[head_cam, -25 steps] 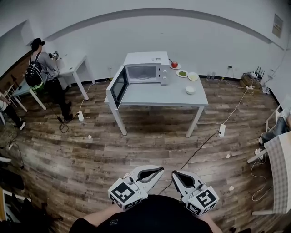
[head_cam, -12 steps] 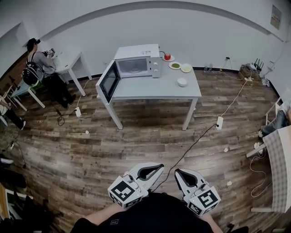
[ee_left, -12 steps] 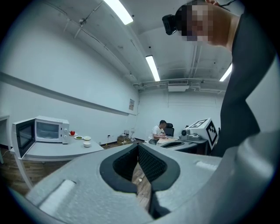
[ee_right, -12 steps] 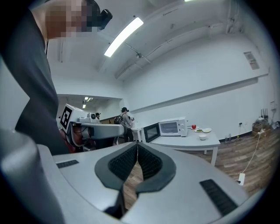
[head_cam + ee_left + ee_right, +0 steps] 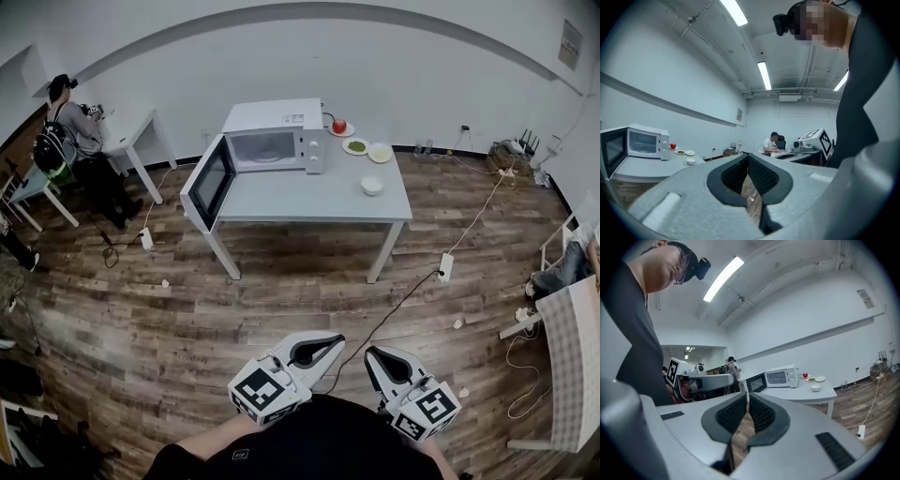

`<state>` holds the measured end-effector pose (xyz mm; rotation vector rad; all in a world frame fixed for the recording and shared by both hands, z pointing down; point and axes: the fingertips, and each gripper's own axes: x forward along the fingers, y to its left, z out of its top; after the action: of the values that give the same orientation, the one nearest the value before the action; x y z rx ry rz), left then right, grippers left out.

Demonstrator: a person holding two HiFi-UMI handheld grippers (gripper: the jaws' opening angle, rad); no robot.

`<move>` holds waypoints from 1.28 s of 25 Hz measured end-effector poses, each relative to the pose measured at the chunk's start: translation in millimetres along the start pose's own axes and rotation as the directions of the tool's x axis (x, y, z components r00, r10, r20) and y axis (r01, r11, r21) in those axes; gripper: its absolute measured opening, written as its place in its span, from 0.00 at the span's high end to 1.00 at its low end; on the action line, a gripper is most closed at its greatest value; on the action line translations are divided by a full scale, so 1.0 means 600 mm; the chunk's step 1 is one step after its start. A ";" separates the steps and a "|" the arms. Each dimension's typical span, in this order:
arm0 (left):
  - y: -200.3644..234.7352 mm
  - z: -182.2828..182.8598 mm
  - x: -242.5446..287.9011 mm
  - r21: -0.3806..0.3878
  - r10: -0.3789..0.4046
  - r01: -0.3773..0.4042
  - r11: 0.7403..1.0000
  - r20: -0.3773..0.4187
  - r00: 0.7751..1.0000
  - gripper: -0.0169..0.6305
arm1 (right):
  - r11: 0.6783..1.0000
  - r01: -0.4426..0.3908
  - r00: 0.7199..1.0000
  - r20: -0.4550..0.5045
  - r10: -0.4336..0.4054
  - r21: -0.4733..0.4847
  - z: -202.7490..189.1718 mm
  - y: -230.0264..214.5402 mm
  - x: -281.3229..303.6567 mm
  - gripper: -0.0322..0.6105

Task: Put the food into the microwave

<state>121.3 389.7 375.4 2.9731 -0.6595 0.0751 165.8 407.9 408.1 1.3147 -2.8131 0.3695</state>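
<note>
Handling (estimate): the food sits on small rigid dishes, probably light, smooth-rimmed and breakable. Take each dish at its rim, one jaw above and one below, and carry it level. The red round fruit (image 5: 338,126), apple or tomato, is loose on its plate and may roll, so that plate tolerates the least tilt. The small white bowl (image 5: 372,186) is best pinched over its wall. Appearance: one plate of green food (image 5: 355,146), one plate of pale yellow food (image 5: 380,152), the fruit plate and the bowl, all white and shallow. Location: all four stand on the grey table (image 5: 309,199), well ahead of both grippers across the wooden floor, to the right of the white microwave (image 5: 272,141), whose door (image 5: 208,183) hangs open toward the left. Gripper state: the left gripper (image 5: 747,155) has its jaws closed tip to tip with nothing between them. The right gripper (image 5: 747,393) is the same — closed and empty.
</note>
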 end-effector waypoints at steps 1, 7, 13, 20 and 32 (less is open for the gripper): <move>0.020 0.005 0.009 0.001 -0.005 0.005 1.000 0.003 1.000 0.96 | 1.000 0.006 1.000 0.005 -0.006 0.000 0.008 -0.013 0.017 0.92; 0.151 0.036 0.044 0.010 -0.015 0.015 1.000 0.009 1.000 0.96 | 1.000 0.014 1.000 0.020 -0.013 -0.015 0.058 -0.076 0.137 0.92; 0.286 0.038 0.067 0.007 -0.021 0.021 1.000 0.005 1.000 0.96 | 0.999 -0.023 1.000 -0.005 0.023 -0.031 0.079 -0.120 0.276 0.82; 0.412 0.034 0.082 -0.090 -0.061 0.061 0.994 0.006 0.998 0.96 | 0.999 -0.036 0.999 -0.025 0.036 0.012 0.086 -0.152 0.393 0.82; 0.548 0.023 0.151 -0.149 -0.047 0.046 0.988 -0.003 0.999 0.96 | 0.998 -0.011 0.996 -0.087 0.016 0.060 0.093 -0.278 0.507 0.83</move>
<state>64.1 53.8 395.0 2.8413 -0.5679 0.0298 100.3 63.0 422.7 1.2572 -2.7608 0.5017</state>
